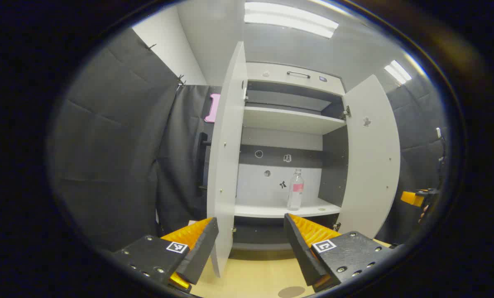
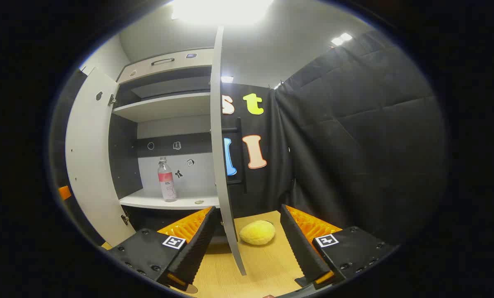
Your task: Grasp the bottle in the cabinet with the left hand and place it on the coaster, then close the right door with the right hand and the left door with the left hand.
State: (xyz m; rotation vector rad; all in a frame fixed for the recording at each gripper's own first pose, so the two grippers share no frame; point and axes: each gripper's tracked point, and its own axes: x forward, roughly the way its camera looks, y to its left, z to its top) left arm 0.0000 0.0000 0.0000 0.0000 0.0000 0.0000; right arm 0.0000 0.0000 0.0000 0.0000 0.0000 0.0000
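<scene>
A clear bottle (image 1: 295, 189) with a pink label stands upright on the lower shelf of the white cabinet (image 1: 290, 120), and it also appears in the right gripper view (image 2: 166, 180). Both doors hang open: the left door (image 1: 226, 165) and the right door (image 1: 371, 157). My left gripper (image 1: 251, 244) is open and empty in front of the cabinet, well short of the bottle, with the left door's edge between its fingers. A round grey coaster (image 1: 291, 291) lies on the table just below it. My right gripper (image 2: 247, 244) is open and empty, facing the edge of the right door (image 2: 222, 165).
A yellow lemon-like object (image 2: 257, 232) lies on the wooden table (image 2: 267, 265) right of the right door. The upper shelf (image 1: 288, 121) holds nothing. A bit of the other gripper (image 1: 412, 198) shows at the far right beyond the right door.
</scene>
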